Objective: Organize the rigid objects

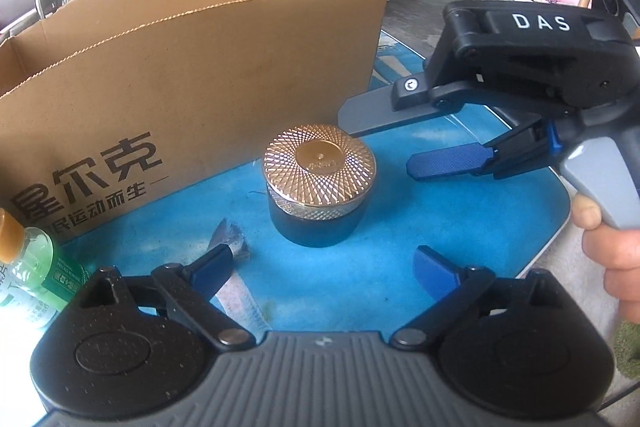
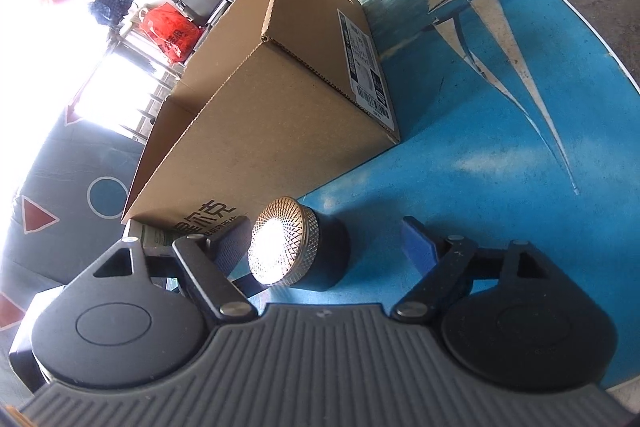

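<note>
A dark round jar with a gold patterned lid (image 1: 319, 183) stands on the blue table in front of an open cardboard box (image 1: 192, 75). My left gripper (image 1: 324, 271) is open and empty, just short of the jar. My right gripper (image 1: 384, 143) comes in from the right, turned on its side, open, with its fingers just right of the jar's lid. In the right wrist view the jar (image 2: 296, 247) lies between the open fingers of that gripper (image 2: 324, 243), and the box (image 2: 272, 115) stands behind it.
A green drink bottle with an orange cap (image 1: 28, 267) stands at the left, next to the box. The table (image 1: 480, 227) has a sailboat picture; its rounded edge runs close on the right. A hand holds the right gripper's handle (image 1: 612, 255).
</note>
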A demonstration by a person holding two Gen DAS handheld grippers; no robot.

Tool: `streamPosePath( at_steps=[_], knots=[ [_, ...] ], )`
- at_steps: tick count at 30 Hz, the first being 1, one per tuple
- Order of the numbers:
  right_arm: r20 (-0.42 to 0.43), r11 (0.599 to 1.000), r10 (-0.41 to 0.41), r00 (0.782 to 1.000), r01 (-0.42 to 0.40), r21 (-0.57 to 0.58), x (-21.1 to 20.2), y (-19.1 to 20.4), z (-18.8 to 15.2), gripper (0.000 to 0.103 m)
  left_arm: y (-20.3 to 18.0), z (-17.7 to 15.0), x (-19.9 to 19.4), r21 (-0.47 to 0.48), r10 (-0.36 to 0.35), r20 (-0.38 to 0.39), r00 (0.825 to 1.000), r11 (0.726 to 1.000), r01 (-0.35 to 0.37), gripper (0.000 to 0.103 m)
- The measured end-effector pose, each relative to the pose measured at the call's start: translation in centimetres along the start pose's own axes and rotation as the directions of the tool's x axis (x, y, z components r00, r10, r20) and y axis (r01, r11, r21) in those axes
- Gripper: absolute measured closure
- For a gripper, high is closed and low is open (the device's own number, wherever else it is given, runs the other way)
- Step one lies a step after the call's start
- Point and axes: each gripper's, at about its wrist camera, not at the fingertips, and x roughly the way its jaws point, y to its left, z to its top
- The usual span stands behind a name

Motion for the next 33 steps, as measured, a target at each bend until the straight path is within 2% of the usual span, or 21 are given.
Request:
streamPosePath(
  at_steps=[2,6,7,11,13,16,20,26,33],
  knots=[
    [0.006,1.000,0.002,1.000,-0.002,0.003,0.0,-0.1,-0.1,0.017,0.2,-0.4,-0.1,-0.005,-0.011,0.009,1.000,1.000,0.011,0.000],
    [0.014,1.000,0.012,1.000,-0.012,-0.007,-0.1,-0.2,-0.2,0.008,0.6,-1.4,-0.5,0.012,-0.003,0.025,1.000,1.000,0.003,0.000],
    [0.019,1.000,0.014,1.000,-0.014,-0.011,-0.1,-0.2,-0.2,0.001,0.4,-1.5,-0.5,0.023,0.000,0.023,1.000,1.000,-0.001,0.000],
    [0.022,0.999,0.032,0.999,-0.032,0.007,-0.2,-0.6,-0.2,0.001,-0.1,-1.6,-0.5,0.029,0.007,0.020,1.000,1.000,-0.008,0.000],
    [0.025,0.999,0.044,0.999,-0.045,0.015,-0.2,-0.8,-0.2,0.001,-0.6,-0.2,0.4,0.024,0.004,0.022,1.000,1.000,-0.004,0.000],
    [0.038,0.997,0.067,0.997,-0.068,0.038,-0.3,-1.2,-0.2,0.001,-0.5,0.0,0.4,0.015,-0.002,0.025,1.000,1.000,0.001,0.000],
    [0.044,0.990,0.114,0.993,-0.117,0.080,-0.2,-1.9,-0.2,0.001,-0.4,0.3,0.8,0.024,0.003,0.014,1.000,1.000,-0.004,0.000],
    [0.015,0.990,0.127,0.992,-0.128,0.054,0.1,-1.6,-0.1,0.001,-0.1,0.9,0.7,0.011,-0.007,0.013,1.000,1.000,0.007,0.000],
    [0.028,0.992,0.111,0.993,-0.112,0.053,0.3,-1.2,-0.3,0.001,0.2,0.6,0.7,0.009,-0.015,0.036,0.999,1.000,0.015,0.001]
  ],
)
